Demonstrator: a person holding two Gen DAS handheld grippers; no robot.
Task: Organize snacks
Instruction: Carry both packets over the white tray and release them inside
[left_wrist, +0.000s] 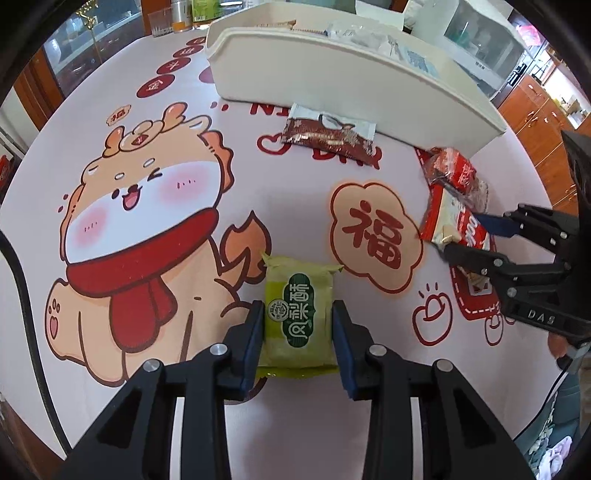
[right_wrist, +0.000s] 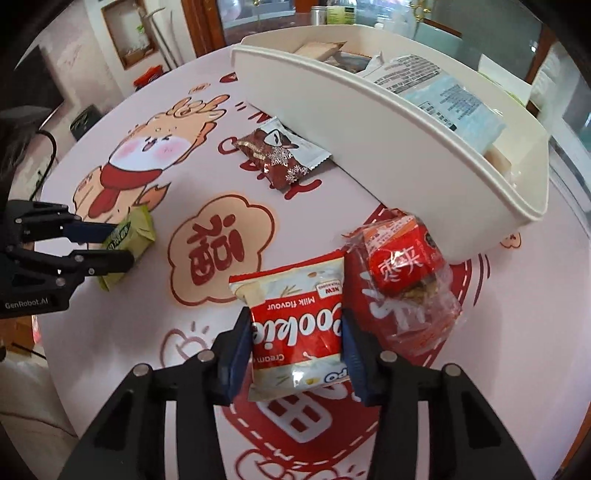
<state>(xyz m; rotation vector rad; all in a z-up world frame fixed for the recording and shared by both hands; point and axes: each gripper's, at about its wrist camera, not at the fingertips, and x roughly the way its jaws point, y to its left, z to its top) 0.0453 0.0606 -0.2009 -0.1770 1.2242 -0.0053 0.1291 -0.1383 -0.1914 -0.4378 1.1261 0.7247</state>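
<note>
My left gripper (left_wrist: 298, 338) is shut on a green pineapple-cake packet (left_wrist: 299, 314) that lies on the table; it also shows in the right wrist view (right_wrist: 129, 240). My right gripper (right_wrist: 297, 349) is shut on a red-and-white cookie packet (right_wrist: 295, 325), seen from the side in the left wrist view (left_wrist: 456, 221). A clear-wrapped red jujube snack (right_wrist: 402, 273) lies just right of it. A brown-and-white packet (right_wrist: 280, 153) lies near the white bin (right_wrist: 406, 173), which holds several packets.
The table has a cartoon dragon cloth (left_wrist: 147, 206). Glasses and jars (left_wrist: 173, 18) stand at the far edge behind the bin. A black cable (left_wrist: 26, 295) runs along the left edge. Wooden cabinets (left_wrist: 535, 122) stand beyond the table.
</note>
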